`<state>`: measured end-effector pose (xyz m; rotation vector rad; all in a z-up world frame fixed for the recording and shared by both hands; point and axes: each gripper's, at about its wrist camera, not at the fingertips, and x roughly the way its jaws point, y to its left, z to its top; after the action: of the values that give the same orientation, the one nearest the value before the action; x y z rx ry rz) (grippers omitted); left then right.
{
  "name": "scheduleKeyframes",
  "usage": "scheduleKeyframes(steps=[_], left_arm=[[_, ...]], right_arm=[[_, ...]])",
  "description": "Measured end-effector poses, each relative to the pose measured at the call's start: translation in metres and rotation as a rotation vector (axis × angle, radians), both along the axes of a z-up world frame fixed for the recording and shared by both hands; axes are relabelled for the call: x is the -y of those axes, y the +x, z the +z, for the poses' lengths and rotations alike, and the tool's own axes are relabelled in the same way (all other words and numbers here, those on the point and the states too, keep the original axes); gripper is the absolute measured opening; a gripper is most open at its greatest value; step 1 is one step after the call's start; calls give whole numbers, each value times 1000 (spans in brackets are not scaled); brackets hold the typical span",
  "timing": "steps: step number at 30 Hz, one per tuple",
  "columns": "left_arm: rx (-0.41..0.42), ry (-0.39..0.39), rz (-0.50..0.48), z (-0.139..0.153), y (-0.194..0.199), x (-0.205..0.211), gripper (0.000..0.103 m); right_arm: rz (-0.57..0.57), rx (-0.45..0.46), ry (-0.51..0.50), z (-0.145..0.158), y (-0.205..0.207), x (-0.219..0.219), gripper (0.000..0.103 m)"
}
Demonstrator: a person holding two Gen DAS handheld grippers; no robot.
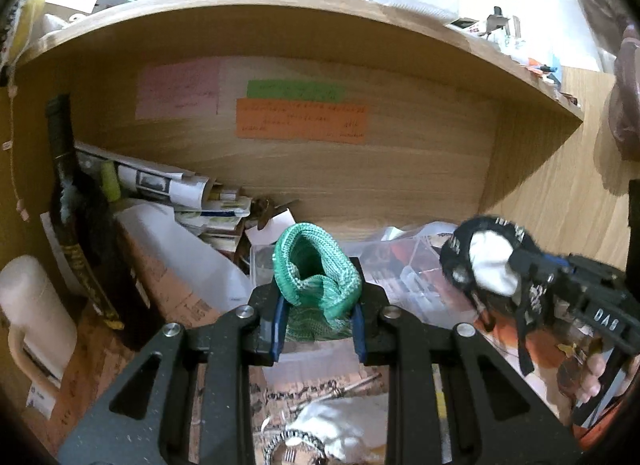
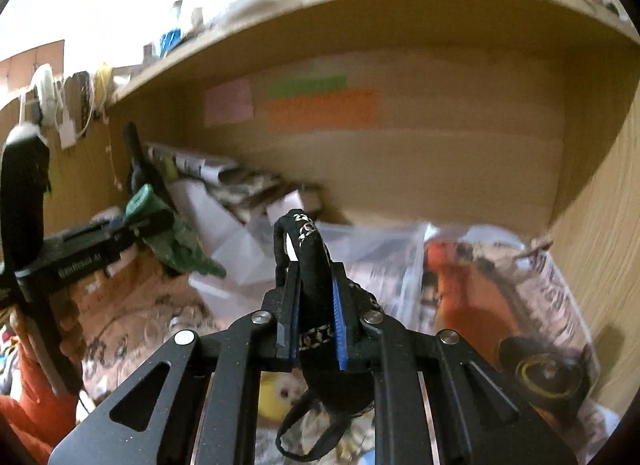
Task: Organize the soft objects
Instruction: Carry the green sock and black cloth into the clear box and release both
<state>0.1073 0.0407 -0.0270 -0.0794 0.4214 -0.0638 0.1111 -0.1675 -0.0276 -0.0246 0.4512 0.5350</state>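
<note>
The left claw (image 1: 318, 329) was clamped on a green knitted sock (image 1: 316, 281), held up in front of the wooden shelf alcove (image 1: 360, 169), above a clear plastic box (image 1: 408, 277). The right claw (image 2: 316, 313) was pinched narrowly on a black fabric piece with white lettering (image 2: 310, 265), whose strap dangled below the fingers. Both items hung above the cluttered desk (image 2: 132, 329), with coloured paper notes (image 1: 302, 121) stuck to the alcove's back wall.

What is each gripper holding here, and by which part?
Left gripper pinches the green knit piece by its lower end, rolled opening upward. Right gripper clamps the black fabric item across its middle.
</note>
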Motion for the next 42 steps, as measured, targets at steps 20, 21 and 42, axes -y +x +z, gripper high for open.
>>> scheduleKeyframes(steps=[20,21,42], left_arm=[[-219,-4,-37,-45,120,8,26],[-237,-2,-41,-49,125,10,26],[-286,91,-2,-59,99,12,75]], right_arm=[[-70,-14,-182,-29,99,-34,12],[-65,-35,-199,-36,103,-38,12],[45,-171,-279,-56,103,-57,38]])
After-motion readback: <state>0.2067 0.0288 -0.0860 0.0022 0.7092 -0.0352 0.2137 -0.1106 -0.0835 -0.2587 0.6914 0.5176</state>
